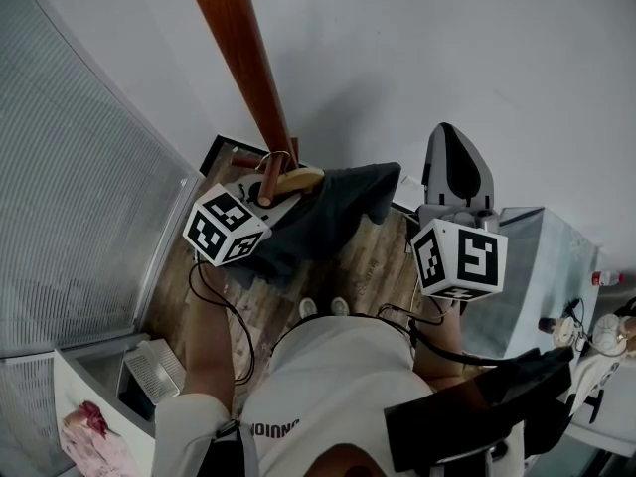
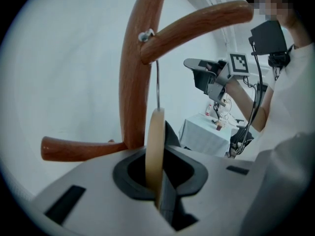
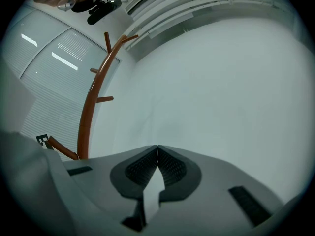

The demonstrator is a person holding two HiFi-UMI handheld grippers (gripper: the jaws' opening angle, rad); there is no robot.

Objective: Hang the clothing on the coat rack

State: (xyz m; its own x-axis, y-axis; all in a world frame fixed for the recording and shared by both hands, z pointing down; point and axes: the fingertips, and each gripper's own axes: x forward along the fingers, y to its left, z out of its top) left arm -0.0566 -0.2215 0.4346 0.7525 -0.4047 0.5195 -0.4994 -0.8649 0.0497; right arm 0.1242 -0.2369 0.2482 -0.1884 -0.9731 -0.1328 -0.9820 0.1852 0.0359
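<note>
Left gripper (image 2: 158,178) clamped on the wooden hanger (image 2: 155,146), its wire rising from the jaws to a peg (image 2: 197,26) of the coat rack (image 2: 135,73) just above; dark clothing (image 1: 328,217) drapes beyond the jaws; right gripper (image 3: 157,154), apart, jaws together on nothing.

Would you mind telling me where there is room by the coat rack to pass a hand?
The coat rack's lower peg is bare, with open wall around it. It is crowded at the upper peg, where the left gripper clamps the hanger.
</note>
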